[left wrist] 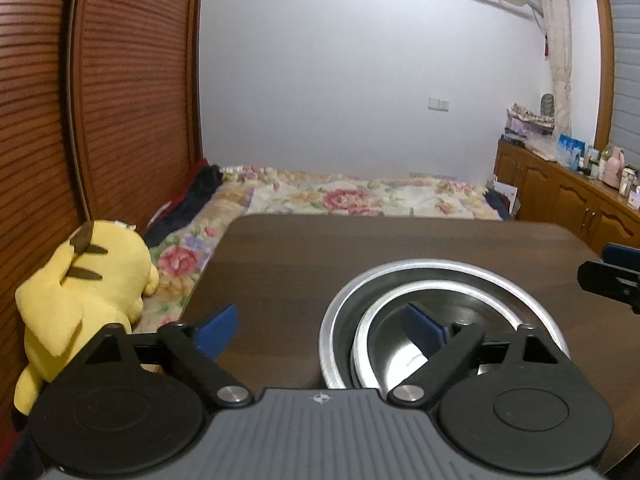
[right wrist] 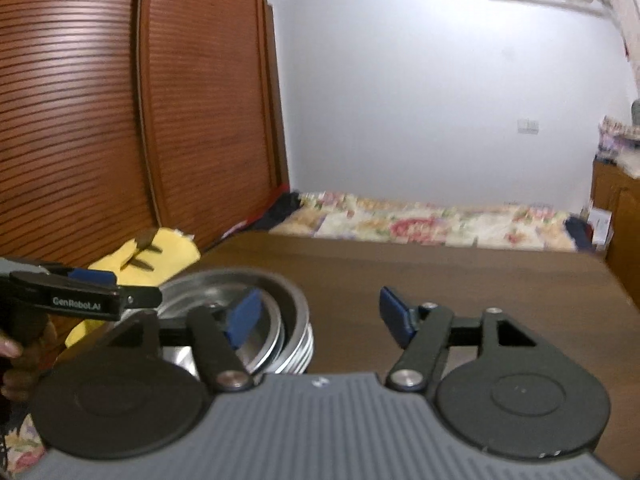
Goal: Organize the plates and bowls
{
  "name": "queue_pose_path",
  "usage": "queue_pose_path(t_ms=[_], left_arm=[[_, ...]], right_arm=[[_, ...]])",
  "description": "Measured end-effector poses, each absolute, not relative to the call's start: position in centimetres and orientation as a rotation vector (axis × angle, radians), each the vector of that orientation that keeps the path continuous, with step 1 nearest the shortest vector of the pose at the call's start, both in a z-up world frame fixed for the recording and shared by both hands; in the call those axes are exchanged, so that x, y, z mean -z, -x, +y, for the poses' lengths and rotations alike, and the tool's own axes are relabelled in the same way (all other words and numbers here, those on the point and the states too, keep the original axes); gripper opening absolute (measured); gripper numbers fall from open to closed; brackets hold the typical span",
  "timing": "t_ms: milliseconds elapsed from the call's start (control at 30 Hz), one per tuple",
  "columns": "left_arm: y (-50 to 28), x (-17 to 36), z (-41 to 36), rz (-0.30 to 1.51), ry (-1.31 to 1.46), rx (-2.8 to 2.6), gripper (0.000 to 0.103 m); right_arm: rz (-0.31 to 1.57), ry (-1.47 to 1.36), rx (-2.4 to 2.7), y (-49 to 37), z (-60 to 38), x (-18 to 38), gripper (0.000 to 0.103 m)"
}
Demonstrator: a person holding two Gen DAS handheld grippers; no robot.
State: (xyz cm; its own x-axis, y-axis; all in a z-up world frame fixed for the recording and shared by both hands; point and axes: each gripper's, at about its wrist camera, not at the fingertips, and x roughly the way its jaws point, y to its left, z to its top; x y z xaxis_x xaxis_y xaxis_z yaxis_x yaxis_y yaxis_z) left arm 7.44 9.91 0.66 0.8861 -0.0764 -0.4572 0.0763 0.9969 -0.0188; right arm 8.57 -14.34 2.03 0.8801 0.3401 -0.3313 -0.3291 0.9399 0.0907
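Nearest the left wrist lens, the left tongs point(left wrist: 320, 326) stand spread wide and pinch nothing; one blue pad point(left wrist: 216, 330) hangs over bare bench point(left wrist: 280, 264) at about nine o'clock, the other point(left wrist: 426, 330) hovers over the inside of the nested steel bowls point(left wrist: 440, 320), and whether it brushes the metal I cannot tell. Those bowls — a smaller one point(left wrist: 400, 354) seated inside a larger one point(left wrist: 344, 312), with what looks like further rims stacked beneath in the right wrist view — sit on the dark wooden bench at roughly one o'clock from the left tongs, close in. Being round, they have no long axis to line up with; the rim is the only thing to catch. From the right wrist view the stack point(right wrist: 280, 320) lies at about ten o'clock from the right tongs point(right wrist: 320, 316), whose pads are likewise parted and empty, the left-hand pad point(right wrist: 244, 316) over the bowls' rim and the other point(right wrist: 394, 316) over bare bench. Both pairs look freshly clear of the stack, so I judge this nesting step finished, and the left tongs nearer for any further nudge. A yellow plush toy point(left wrist: 80, 292) sits off the bench at nine o'clock — no further dishes show on the visible bench.
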Motion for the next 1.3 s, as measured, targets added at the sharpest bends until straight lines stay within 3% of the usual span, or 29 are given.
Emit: queue_pose_path(t_ms=[100, 233, 1300], left_arm=[[-7.0, -1.6, 9.2, 0.443, -0.014, 0.085, 0.102], [-6.3, -2.8, 8.1, 0.411, -0.02, 0.106, 0.103], [-1.0, -6.0, 1.9, 0.338, -0.057, 0.158, 0.103]], right_arm=[[0.301, -0.036, -0.346, -8.0, -14.8, -2.9, 0.095], [0.256, -0.035, -0.332, -7.3, -15.4, -3.8, 0.103], [0.282, -0.048, -0.101, -3.6, -19.4, -6.0, 0.103]])
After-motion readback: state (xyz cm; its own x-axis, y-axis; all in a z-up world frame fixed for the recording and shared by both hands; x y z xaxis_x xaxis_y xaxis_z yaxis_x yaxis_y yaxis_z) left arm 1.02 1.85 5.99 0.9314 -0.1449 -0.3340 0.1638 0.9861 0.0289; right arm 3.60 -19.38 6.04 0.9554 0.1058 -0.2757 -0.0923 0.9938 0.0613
